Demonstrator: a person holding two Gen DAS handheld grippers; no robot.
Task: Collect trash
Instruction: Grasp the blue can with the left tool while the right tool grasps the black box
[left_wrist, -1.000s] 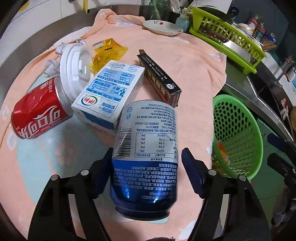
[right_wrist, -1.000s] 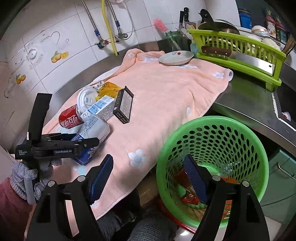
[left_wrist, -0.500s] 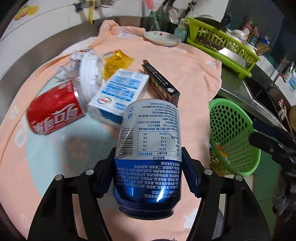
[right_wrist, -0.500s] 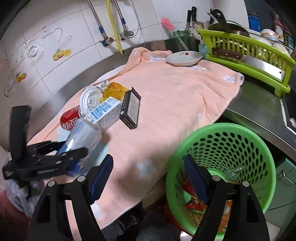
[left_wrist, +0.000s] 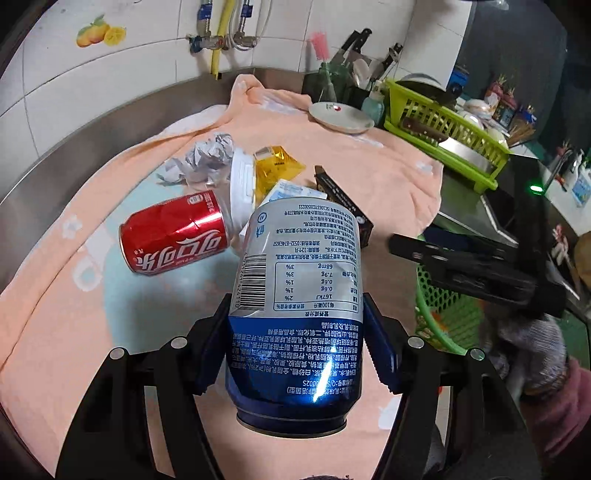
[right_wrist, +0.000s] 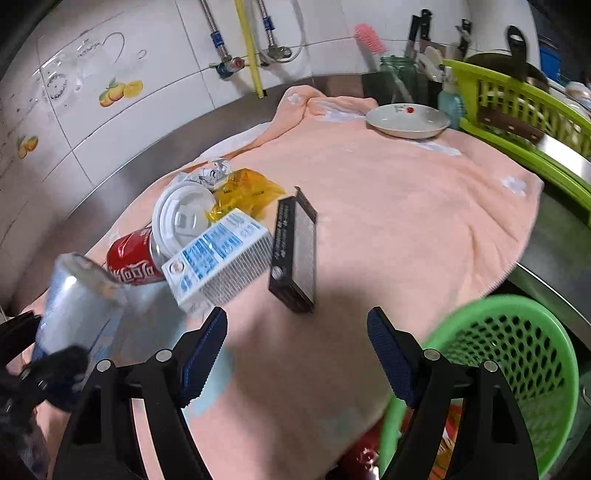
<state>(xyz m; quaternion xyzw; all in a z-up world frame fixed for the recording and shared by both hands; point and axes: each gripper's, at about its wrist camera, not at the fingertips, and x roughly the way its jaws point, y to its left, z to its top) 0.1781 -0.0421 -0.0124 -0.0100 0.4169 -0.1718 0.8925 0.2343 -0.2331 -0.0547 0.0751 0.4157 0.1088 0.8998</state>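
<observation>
One peach towel (right_wrist: 388, 221) covers most of both frames, spread over the steel counter (left_wrist: 110, 129), and we see the rest of the scene laid out on or beside it. At the lower right of the right wrist view stands the green perforated basket (right_wrist: 517, 354), just off the towel's edge, with some coloured wrappers in its bottom. In the centre of the left wrist view our left gripper (left_wrist: 295, 347) clamps a blue and silver can (left_wrist: 299, 295), both blue pads pressed to its sides, the can lifted clear of the towel. Our right gripper (right_wrist: 297, 354) stands wide with nothing between its pads, above bare towel. Left of centre in the right wrist view lies the white and blue carton (right_wrist: 218, 258), touching a black box (right_wrist: 295, 254) on its right. Behind the carton lie a dented red can (left_wrist: 173, 238), a white lid (right_wrist: 181, 221), a yellow wrapper (left_wrist: 275, 168) and crumpled paper (left_wrist: 205, 157). A white dish (right_wrist: 406, 120) sits at the upper right
</observation>
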